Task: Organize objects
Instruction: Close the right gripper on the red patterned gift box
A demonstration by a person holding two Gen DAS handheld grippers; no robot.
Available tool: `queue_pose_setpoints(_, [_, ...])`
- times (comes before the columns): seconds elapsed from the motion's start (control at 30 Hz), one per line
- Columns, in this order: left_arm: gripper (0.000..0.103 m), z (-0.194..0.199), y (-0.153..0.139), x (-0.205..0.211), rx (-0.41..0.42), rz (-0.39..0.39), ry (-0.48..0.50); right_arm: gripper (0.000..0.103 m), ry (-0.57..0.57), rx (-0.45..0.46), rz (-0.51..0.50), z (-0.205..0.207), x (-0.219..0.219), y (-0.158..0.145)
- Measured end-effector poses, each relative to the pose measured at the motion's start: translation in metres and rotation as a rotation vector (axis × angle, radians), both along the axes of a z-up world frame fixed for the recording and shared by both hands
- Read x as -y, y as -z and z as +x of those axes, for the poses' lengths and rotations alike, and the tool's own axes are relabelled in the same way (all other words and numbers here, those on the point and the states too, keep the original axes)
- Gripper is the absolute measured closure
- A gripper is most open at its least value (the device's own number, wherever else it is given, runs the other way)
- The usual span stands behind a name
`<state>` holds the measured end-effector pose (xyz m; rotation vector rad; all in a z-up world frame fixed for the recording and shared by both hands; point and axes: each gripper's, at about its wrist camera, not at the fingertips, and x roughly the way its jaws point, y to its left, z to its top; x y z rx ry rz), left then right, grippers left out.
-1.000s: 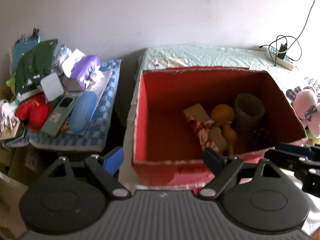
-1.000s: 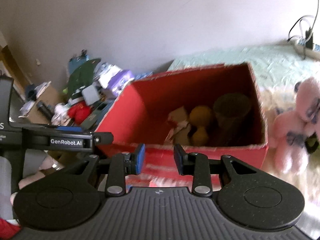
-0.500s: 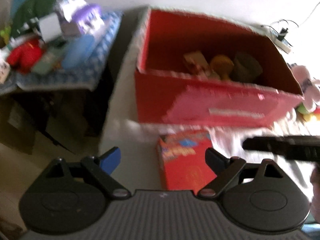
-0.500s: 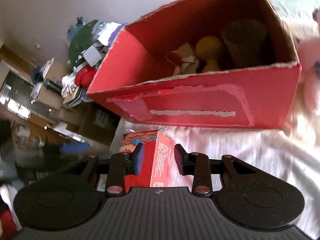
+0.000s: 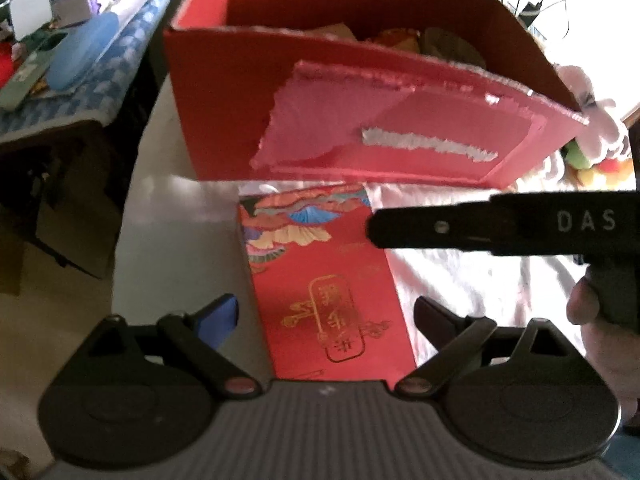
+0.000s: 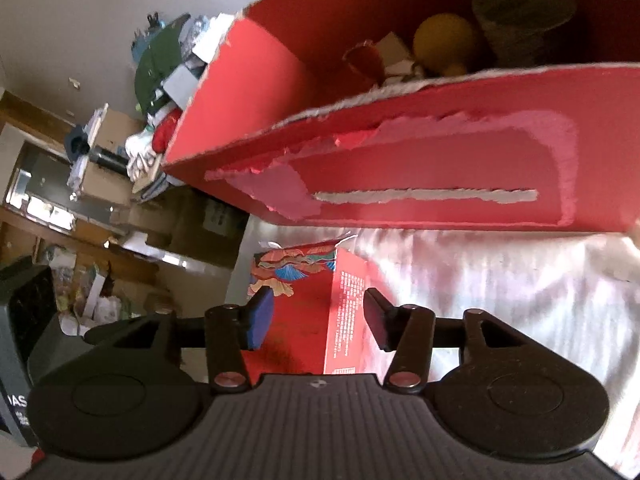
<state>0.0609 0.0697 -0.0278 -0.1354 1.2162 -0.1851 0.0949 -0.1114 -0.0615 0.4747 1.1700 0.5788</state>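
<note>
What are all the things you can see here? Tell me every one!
big box: 1, red, torn front, on the white sheet
flat packet: 1, red with gold print, lying before the big box
yellow toy: 1, inside the big box
dark cup: 1, inside the big box
plush toy: 1, pink, beside the big box
side table: 1, blue checked cloth, cluttered
left gripper: jaws opening, astride the packet
right gripper: jaws opening, astride the packet

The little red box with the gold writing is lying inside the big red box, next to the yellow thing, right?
Not quite. The little red box is lying outside the big red box, on the white cloth in front of it, as the left wrist view shows. The yellow thing is inside the big box.
</note>
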Motion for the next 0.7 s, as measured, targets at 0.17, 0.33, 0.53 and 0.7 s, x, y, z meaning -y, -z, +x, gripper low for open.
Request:
queue_pose_setpoints(0.17, [0.007, 0.004, 0.006, 0.004, -0.018, 0.013, 0.004, 0.045, -0.029, -0.052, 0.011, 0.005, -0.010, 0.012])
queue_pose_setpoints(0.33, [0.012, 0.006, 0.010, 0.008, -0.018, 0.029, 0.035, 0.042, -0.015, -0.078, 0.014, 0.005, -0.009, 0.021])
queue_pose_setpoints(0.53, [0.011, 0.008, 0.009, 0.008, -0.021, 0.037, 0.052, 0.042, -0.008, -0.106, 0.031, 0.005, 0.000, 0.024])
queue_pose_setpoints(0.7, [0.010, 0.009, 0.013, 0.011, -0.023, 0.055, 0.060, 0.043, -0.003, -0.116, 0.046, 0.003, 0.008, 0.025])
